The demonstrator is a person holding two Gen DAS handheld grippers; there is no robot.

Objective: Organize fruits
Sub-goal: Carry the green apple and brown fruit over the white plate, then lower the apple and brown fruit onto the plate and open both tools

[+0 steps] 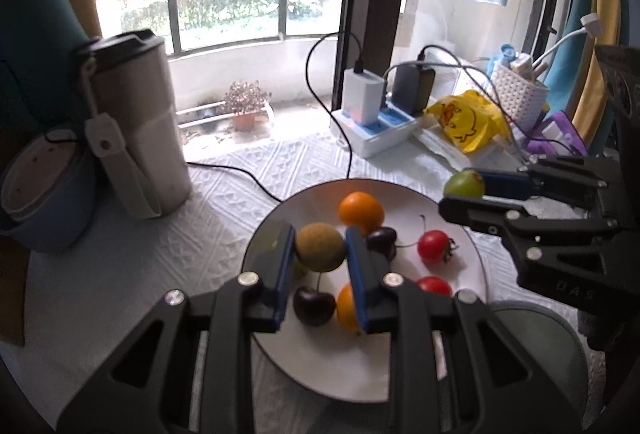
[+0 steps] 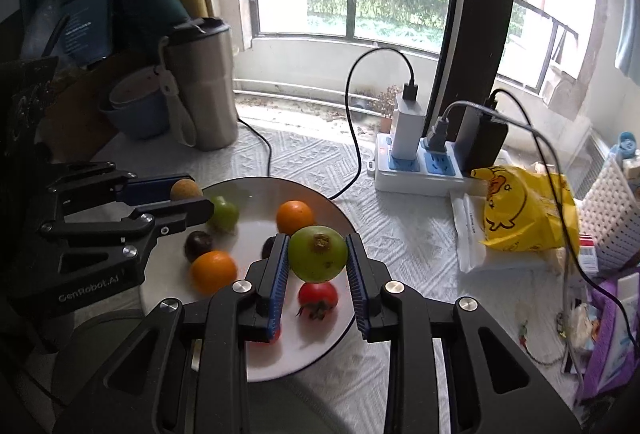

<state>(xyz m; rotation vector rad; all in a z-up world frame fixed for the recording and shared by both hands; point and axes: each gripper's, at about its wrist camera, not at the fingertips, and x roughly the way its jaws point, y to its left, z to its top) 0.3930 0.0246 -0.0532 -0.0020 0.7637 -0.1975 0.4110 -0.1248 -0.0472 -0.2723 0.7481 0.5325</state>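
Note:
A white plate (image 1: 304, 202) (image 2: 256, 202) on the patterned cloth holds two oranges (image 1: 361, 212) (image 2: 213, 271), dark cherries (image 1: 314, 305), red tomatoes (image 1: 434, 246) (image 2: 318, 296) and a small green fruit (image 2: 224, 212). My left gripper (image 1: 320, 234) (image 2: 199, 194) is shut on a round brown fruit (image 1: 320, 248) (image 2: 185, 190), held over the plate's left part. Over the plate's right part, my right gripper (image 2: 317, 240) (image 1: 460, 190) is shut on a green fruit (image 2: 318, 254) (image 1: 464, 184) with a brown spot.
A steel tumbler (image 1: 136, 122) and a blue bowl (image 1: 44, 186) stand left of the plate. Behind it are a power strip (image 1: 372, 126) with chargers and black cables (image 1: 320, 102). A yellow bag (image 1: 464, 122) and a white basket (image 1: 518, 96) lie right.

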